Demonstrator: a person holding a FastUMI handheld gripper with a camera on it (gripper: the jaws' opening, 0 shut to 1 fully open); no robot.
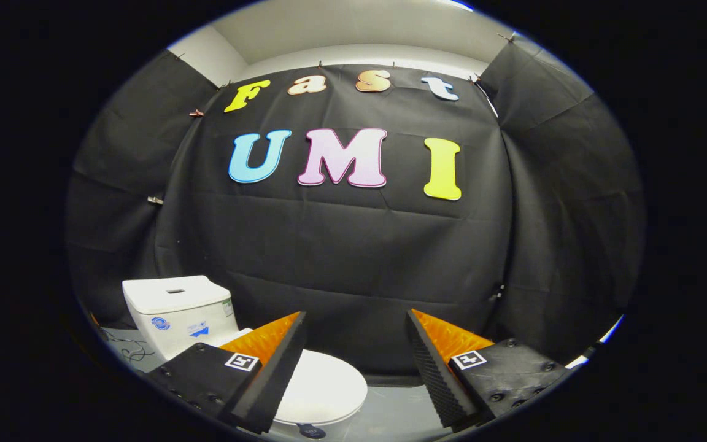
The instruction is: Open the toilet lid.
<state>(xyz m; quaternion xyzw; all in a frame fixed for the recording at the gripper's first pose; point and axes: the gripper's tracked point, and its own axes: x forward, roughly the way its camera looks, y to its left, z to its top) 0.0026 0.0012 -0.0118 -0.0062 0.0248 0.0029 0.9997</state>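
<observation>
A boxy white tank (177,307) rises behind my left finger (267,374); the smooth oval toilet lid (323,387) lies closed, just beyond it. My gripper (353,368) gapes wide, ridged pads gripping nothing, over grey floor (390,411).

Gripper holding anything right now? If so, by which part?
Nothing held. The gripper is open, fingers wide apart, above the closed toilet lid.
</observation>
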